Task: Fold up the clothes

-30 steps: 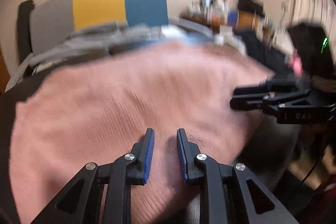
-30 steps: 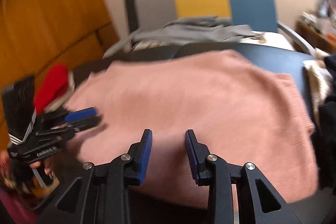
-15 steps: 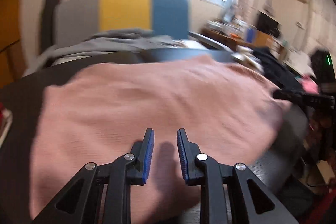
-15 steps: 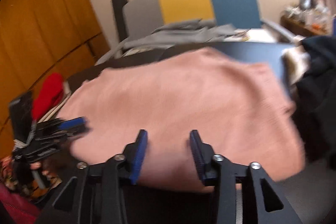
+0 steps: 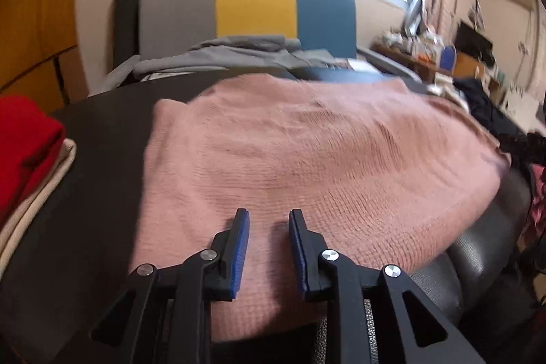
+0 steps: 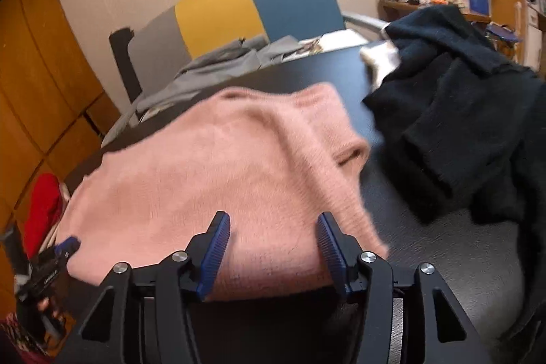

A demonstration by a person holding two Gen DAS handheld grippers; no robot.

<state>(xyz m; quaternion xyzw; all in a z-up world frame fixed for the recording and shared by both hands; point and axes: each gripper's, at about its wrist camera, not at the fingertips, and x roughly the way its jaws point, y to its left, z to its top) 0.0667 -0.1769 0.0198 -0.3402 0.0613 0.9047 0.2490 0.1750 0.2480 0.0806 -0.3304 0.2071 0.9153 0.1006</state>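
Black table (image 6: pixel 307 70) under unlabelled pink sweater (image 5: pixel 307 159)

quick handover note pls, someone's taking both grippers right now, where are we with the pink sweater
Left gripper: jaws a narrow gap apart, nothing between the pads, over the near edge of the pink sweater.
Right gripper: jaws have just been opening, now wide, nothing held, over the sweater's near right part.
Sweater lies spread on the dark table, still rumpled at its right edge.
Red folded garment sits at left; black clothes heap at right.
Left: finish the pink one, then the black heap.
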